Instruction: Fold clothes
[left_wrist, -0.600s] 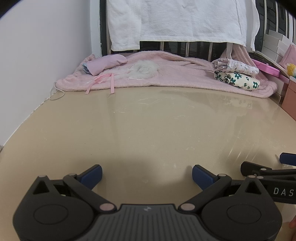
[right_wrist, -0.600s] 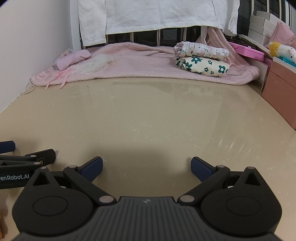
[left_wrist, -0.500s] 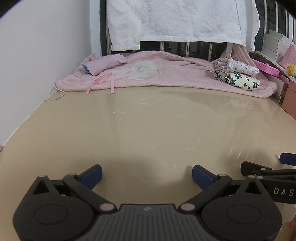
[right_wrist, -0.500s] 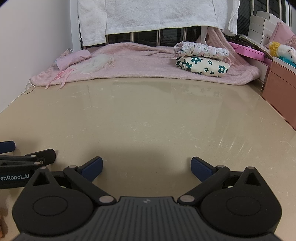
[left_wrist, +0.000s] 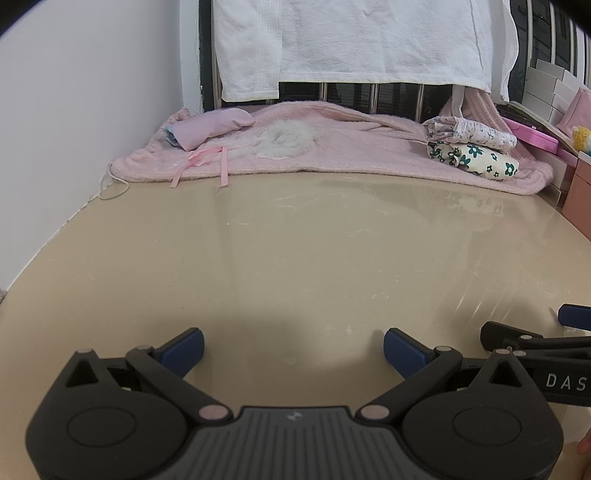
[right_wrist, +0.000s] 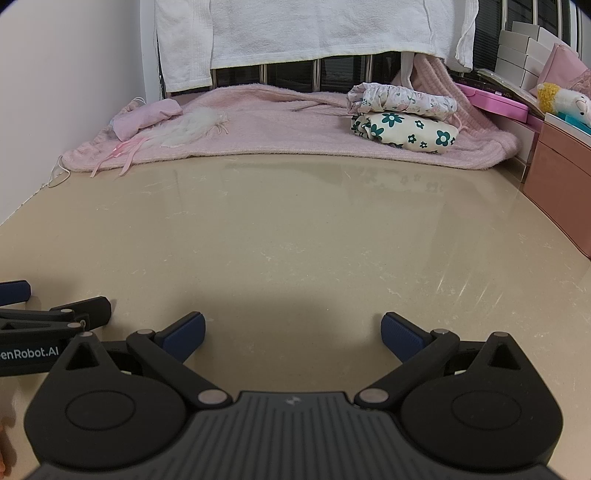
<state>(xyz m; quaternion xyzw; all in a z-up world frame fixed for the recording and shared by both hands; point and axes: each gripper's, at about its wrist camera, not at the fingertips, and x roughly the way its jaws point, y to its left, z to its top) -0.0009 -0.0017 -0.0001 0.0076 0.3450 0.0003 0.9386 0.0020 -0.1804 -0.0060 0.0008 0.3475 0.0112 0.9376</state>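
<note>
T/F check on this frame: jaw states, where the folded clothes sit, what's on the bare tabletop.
1. The left gripper has open jaws with nothing between them. True.
2. The right gripper is shut on a garment. False: its jaws are open over the bare table.
3. Two folded floral garments are stacked on the pink blanket. True.
4. The stack sits at the blanket's left end. False: it is at the right end; a small pink bundle lies at the left.
5. A white towel hangs over the rail behind. True.
</note>
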